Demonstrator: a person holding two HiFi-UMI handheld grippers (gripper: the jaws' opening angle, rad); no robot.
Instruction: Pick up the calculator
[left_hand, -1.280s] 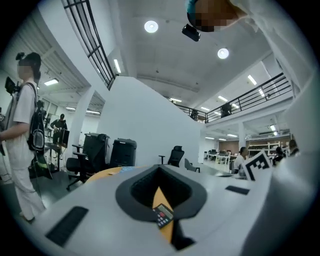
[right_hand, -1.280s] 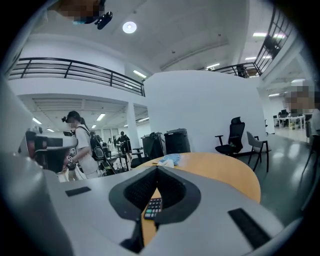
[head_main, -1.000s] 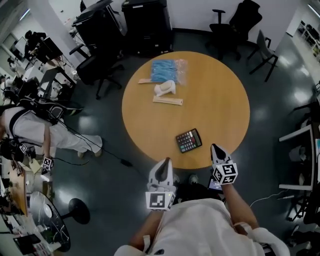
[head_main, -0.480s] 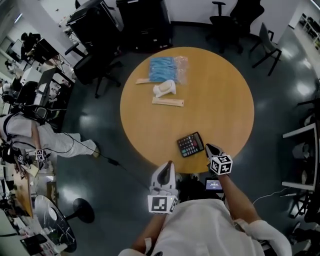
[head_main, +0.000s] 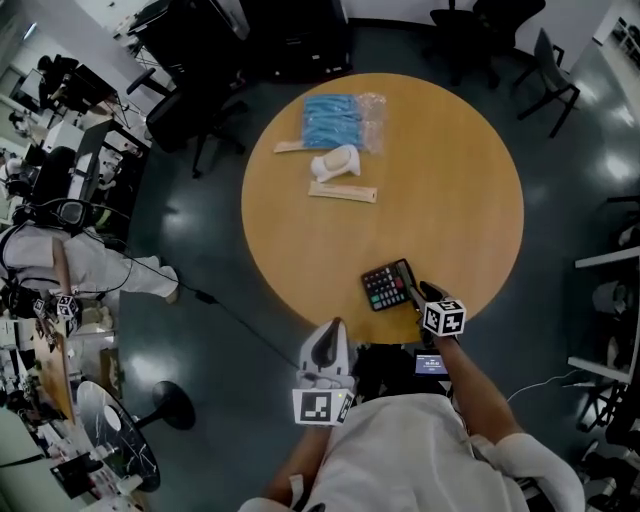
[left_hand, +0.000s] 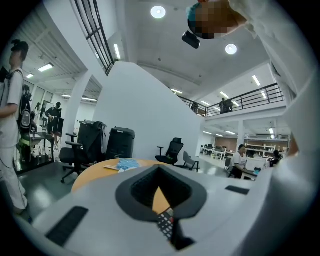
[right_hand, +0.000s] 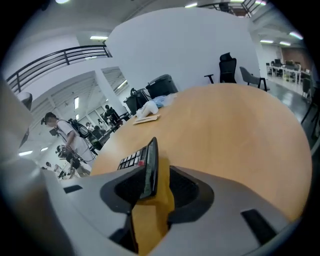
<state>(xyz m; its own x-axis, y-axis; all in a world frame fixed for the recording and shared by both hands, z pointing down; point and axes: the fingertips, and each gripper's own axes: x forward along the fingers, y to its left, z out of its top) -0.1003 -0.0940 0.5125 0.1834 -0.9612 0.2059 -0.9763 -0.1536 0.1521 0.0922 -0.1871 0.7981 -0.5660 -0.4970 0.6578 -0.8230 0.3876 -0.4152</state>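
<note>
Our right hand-held gripper (head_main: 415, 291) is at the calculator (head_main: 386, 287), which lies by the near edge of the round wooden surface (head_main: 450, 180). Its jaws are opening, with the calculator's edge between them. Our left hand-held gripper (head_main: 328, 330) hangs just off the surface, jaws together.

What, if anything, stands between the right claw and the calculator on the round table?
Nothing visible does. The right claw is at the calculator by the table's near edge. Its jaws are opening, with the calculator's edge between them, not yet pinched. The blue packet lies far across the table.
</note>
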